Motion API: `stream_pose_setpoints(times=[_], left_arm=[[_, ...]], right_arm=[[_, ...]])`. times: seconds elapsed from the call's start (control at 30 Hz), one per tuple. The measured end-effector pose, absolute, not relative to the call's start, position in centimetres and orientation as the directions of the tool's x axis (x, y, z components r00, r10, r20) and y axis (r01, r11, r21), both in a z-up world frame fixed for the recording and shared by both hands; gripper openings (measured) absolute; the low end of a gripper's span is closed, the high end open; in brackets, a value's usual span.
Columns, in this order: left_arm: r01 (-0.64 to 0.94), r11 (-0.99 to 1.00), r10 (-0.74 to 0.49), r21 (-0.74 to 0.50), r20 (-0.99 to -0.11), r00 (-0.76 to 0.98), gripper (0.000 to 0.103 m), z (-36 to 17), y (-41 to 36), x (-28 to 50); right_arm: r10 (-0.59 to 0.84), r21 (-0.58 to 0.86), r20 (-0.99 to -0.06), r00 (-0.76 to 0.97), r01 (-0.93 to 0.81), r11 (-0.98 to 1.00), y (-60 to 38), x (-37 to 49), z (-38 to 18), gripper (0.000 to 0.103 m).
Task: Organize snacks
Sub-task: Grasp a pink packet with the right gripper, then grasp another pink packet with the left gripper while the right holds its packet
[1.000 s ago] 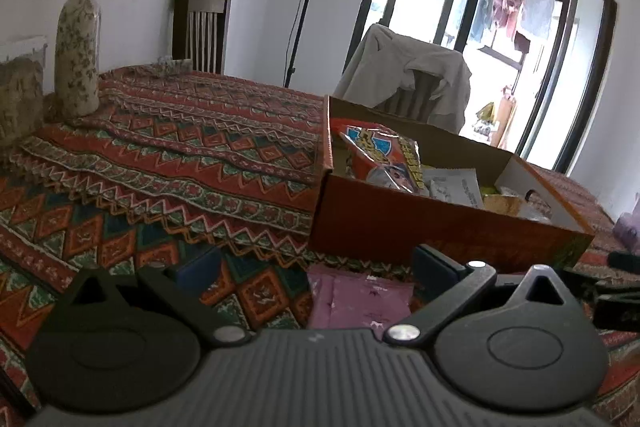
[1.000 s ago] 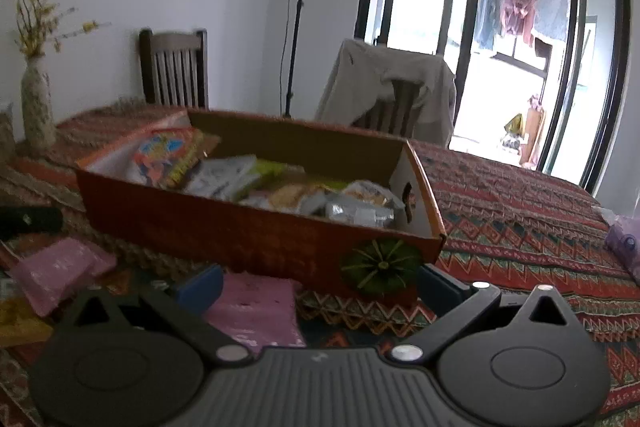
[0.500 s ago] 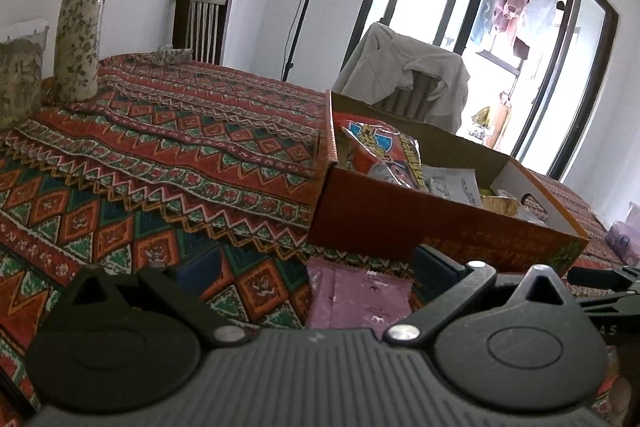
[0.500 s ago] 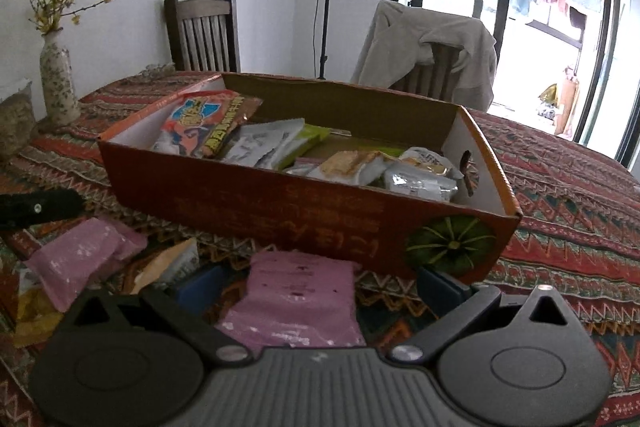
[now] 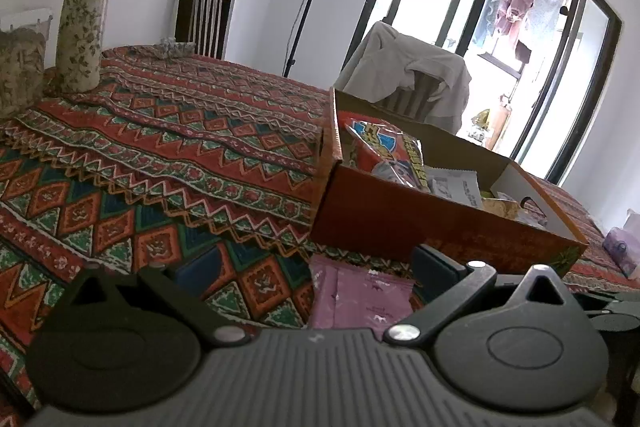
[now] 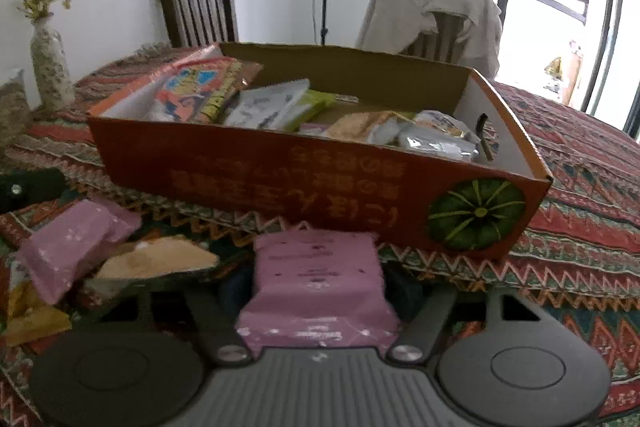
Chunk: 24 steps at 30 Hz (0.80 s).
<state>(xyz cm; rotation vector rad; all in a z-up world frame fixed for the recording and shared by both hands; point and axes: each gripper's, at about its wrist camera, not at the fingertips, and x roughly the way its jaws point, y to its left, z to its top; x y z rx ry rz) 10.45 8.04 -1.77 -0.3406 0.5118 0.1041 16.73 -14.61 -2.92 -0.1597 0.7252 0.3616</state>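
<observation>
An orange cardboard box (image 6: 320, 183) holding several snack packets stands on the patterned tablecloth; it also shows in the left wrist view (image 5: 400, 219). My right gripper (image 6: 320, 287) is shut on a pink snack packet (image 6: 320, 291) and holds it in front of the box's near wall. My left gripper (image 5: 312, 267) is open over another pink packet (image 5: 360, 299) that lies on the cloth between its fingers. That packet also shows at the left of the right wrist view (image 6: 72, 247), beside a tan packet (image 6: 160, 259) and a yellow one (image 6: 32, 319).
A flowered vase (image 5: 82, 27) and a jar (image 5: 20, 71) stand at the table's far left. Two chairs (image 5: 204, 15) stand behind the table, one draped with a beige garment (image 5: 412, 75). A purple bag (image 5: 620, 247) lies at the right.
My right gripper has closed on the pink packet and lifted it, rising so the box's inside shows more. My left gripper stayed open over its packet and shifted slightly.
</observation>
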Motion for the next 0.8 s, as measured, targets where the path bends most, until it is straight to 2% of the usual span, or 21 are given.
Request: stream_pose_setpoints(times=[0.53, 0.8], left_arm=[[-0.181, 0.942, 0.011, -0.281, -0.516, 0.856, 0.103, -1.9, 7.8, 10.7], [-0.156, 0.963, 0.012, -0.218, -0.547, 0.837, 0.103, -1.5, 6.4, 11.2]], right_arm=[[0.251, 0.003, -0.518, 0.818, -0.292, 0.956, -18.7, 13.9, -0.2, 0.061], [0.217, 0.015, -0.498, 0.839, -0.241, 0.970, -21.0, 13.0, -0.2, 0.061]])
